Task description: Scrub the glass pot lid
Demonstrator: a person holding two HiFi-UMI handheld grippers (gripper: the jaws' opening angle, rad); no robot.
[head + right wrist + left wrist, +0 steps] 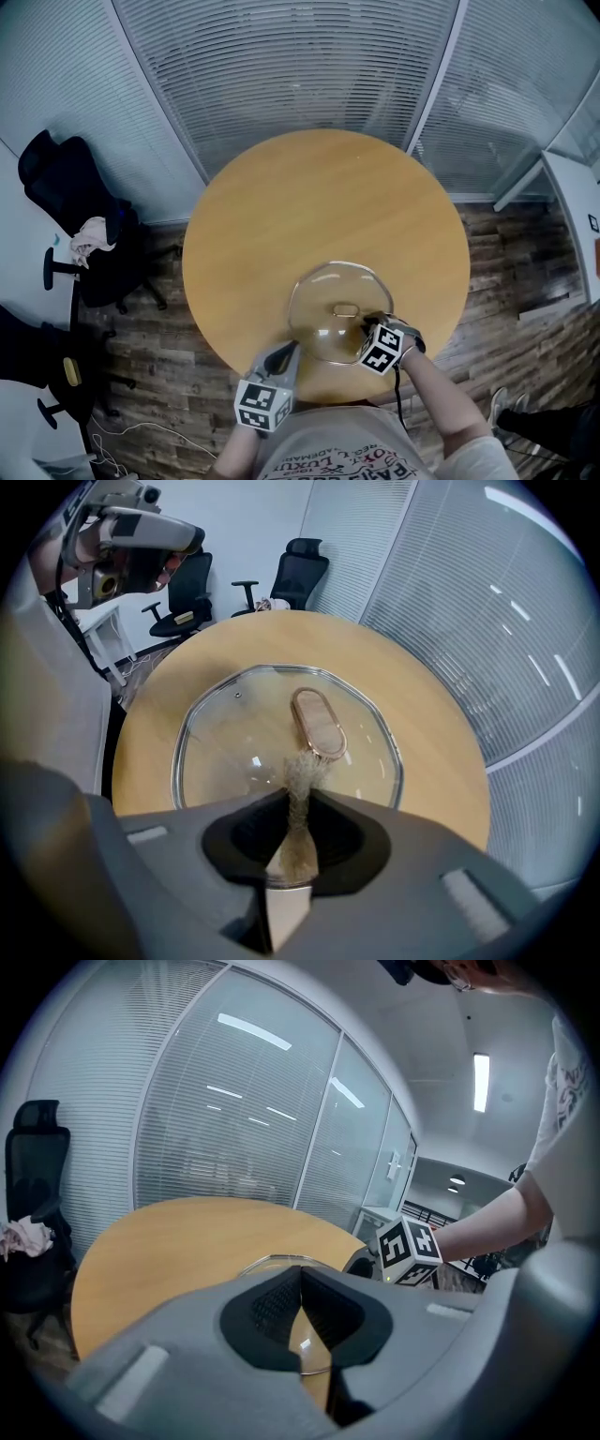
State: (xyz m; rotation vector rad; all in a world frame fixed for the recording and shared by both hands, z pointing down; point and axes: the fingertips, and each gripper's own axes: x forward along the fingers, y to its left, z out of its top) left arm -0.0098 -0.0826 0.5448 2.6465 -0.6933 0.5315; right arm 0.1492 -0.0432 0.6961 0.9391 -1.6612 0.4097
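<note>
Though the right gripper's [298, 795] scrubber [304, 767] overlaps the lid handle [317, 726], contact's unclear.

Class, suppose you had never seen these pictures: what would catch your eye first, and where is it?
A glass pot lid lies on the near part of a round wooden table, with its oval handle up. The right gripper pinches a tan fibrous scrubber that touches the lid beside the handle, while the left gripper is shut on the lid's near rim.
</note>
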